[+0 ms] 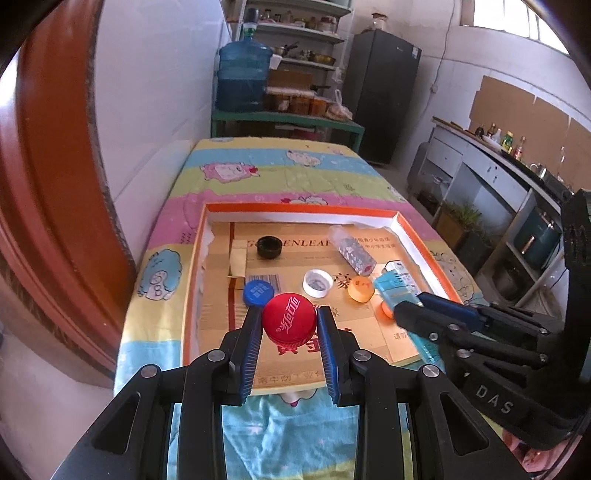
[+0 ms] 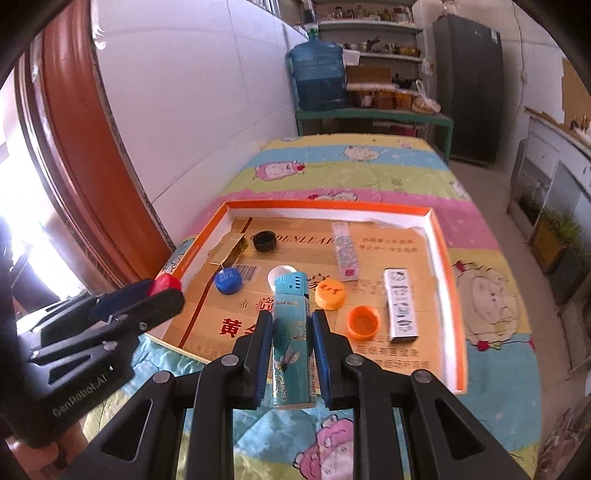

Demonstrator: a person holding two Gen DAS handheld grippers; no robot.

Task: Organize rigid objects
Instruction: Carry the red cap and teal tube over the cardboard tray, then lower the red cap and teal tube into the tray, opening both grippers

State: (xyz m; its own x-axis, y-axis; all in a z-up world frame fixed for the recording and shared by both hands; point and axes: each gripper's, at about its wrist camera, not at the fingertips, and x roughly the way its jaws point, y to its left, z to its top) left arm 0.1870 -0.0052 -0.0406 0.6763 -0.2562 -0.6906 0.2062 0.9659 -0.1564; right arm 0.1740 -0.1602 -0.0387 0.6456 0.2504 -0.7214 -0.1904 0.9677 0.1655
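In the right tool (image 2: 290,325), teal lighter (image 2: 291,332) upright, head up

Bright daylight, blown-out window (image 1: 517,18) glare, strong fisheye bending, perhaps slightly soft.

Black tool (image 1: 290,325) frames, blue ribbed pads (image 1: 327,350), silver screws.

A blue water jug (image 1: 242,75) stands beside shelves (image 1: 303,33) and a dark fridge (image 1: 380,92).
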